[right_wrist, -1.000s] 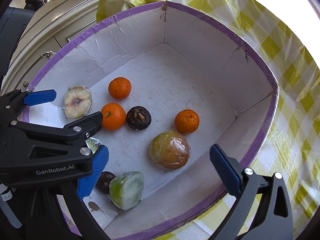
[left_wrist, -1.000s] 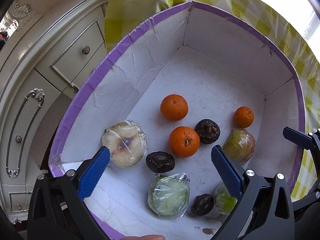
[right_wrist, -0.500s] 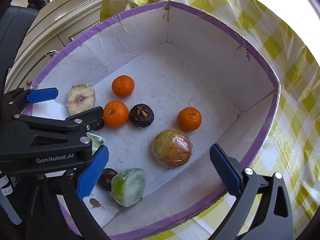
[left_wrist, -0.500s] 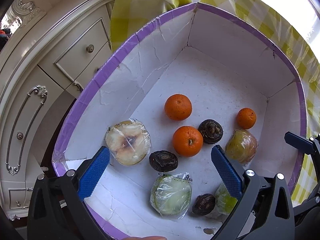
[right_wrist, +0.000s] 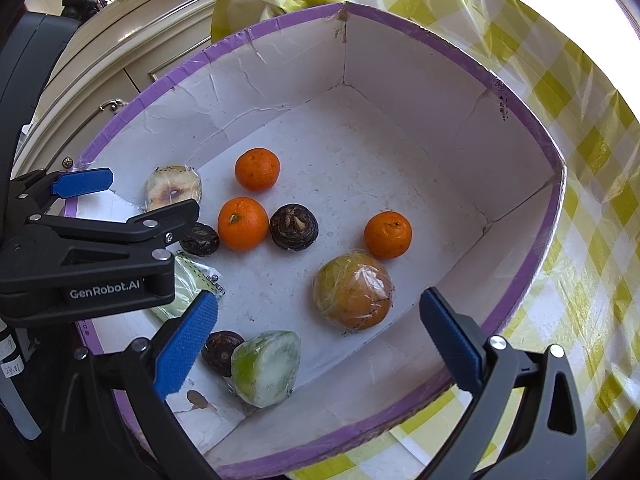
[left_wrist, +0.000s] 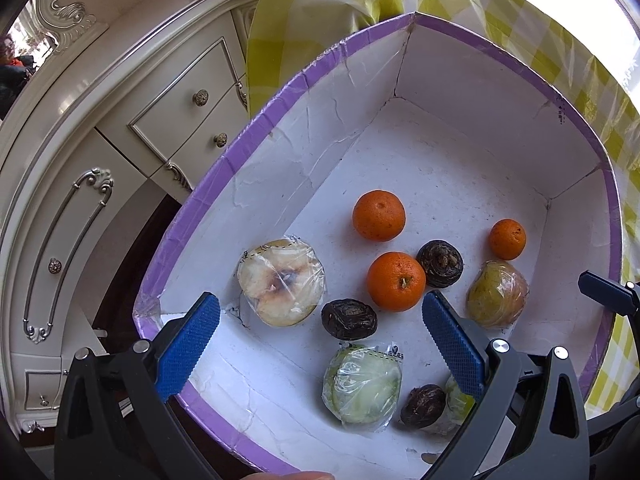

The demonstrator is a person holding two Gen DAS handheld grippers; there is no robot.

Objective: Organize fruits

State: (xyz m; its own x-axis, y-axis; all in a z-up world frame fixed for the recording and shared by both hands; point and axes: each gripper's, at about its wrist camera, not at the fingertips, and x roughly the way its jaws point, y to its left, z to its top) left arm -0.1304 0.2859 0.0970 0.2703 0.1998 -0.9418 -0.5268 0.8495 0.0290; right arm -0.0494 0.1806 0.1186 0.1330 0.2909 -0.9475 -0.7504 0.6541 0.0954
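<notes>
Blue ribbed pads on black plastic arms nearest of all: left gripper held wide apart over the near rim, nothing between its jaws; right gripper likewise spread wide and empty, hanging over the near right corner. Below both, a white cardboard box with a purple taped rim, all the fruit loose on its floor. Closest to the near wall, a pale green half fruit wrapped in clear film with a printed label, beside it a dark wrinkled round fruit touching another film-wrapped green piece. A little farther in, a second dark wrinkled fruit, and to its left a film-wrapped half apple with a browned cut face near the left wall. Next, a bright orange mandarin with a green stem scar, touching or just beside a dark brown round fruit with a rough crown. To the right, a yellow-green and russet whole fruit in clear film near the right wall. Beyond these, a second mandarin and a smaller one, apart from each other. Far half of the box floor bare. Under and past the box, a yellow and white checked plastic cloth; off to the left, a cream carved cabinet with metal knobs.
</notes>
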